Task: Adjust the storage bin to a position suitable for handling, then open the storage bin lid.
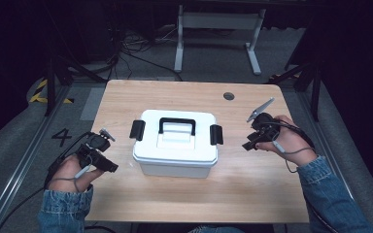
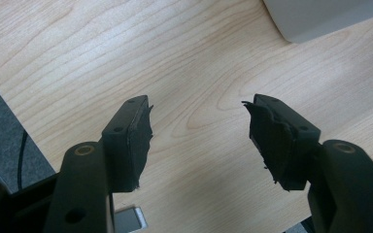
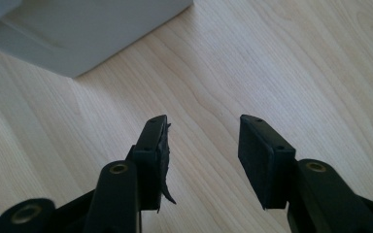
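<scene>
Jaws on both your grippers stand wide apart with nothing between them, only bare wood beneath. Your white rectangular plastic storage box (image 1: 176, 143), lid closed with a black handle (image 1: 177, 125) on top and black side latches, sits at the centre of the light wooden surface (image 1: 252, 184). Your left gripper (image 1: 108, 165) waits near the box at its 9 o'clock, your right gripper (image 1: 250, 142) at its 3 o'clock, neither touching it.

Light wooden table (image 1: 252, 184); grey carpet floor (image 1: 213, 63); white metal frame (image 1: 218, 22) behind; loose cables (image 1: 136, 46); yellow-black hazard tape (image 1: 41, 92); dark surroundings.
</scene>
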`<action>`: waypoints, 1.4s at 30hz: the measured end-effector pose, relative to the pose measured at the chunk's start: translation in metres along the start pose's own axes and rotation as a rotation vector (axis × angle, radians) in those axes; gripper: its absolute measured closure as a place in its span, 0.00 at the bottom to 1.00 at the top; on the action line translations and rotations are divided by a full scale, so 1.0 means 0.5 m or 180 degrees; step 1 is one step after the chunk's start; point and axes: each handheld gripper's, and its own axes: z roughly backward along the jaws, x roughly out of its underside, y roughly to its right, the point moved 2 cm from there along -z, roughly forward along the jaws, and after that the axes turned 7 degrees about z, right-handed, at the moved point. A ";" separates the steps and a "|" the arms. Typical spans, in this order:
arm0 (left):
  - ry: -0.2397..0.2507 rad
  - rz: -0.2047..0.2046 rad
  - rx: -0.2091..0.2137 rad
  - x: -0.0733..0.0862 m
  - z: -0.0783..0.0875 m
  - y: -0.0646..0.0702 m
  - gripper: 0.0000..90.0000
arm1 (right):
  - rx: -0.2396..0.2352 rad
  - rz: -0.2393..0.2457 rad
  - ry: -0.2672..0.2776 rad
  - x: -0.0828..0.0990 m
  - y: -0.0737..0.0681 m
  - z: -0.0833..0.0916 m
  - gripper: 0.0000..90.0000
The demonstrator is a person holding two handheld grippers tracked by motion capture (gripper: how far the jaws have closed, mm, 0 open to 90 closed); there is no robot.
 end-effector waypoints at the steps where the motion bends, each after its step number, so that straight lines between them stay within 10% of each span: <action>1: 0.0009 -0.0029 -0.0017 -0.002 0.001 -0.002 0.45 | 0.0005 0.0025 -0.0001 -0.004 0.000 0.004 0.61; 28: 0.0165 0.0026 -0.0031 -0.002 0.006 -0.015 0.45 | -0.0106 0.0344 0.0514 -0.166 -0.030 0.114 0.60; 42: 0.0147 0.0143 0.0034 -0.011 0.002 -0.022 0.45 | -0.0262 0.0541 0.0589 -0.263 -0.048 0.095 0.59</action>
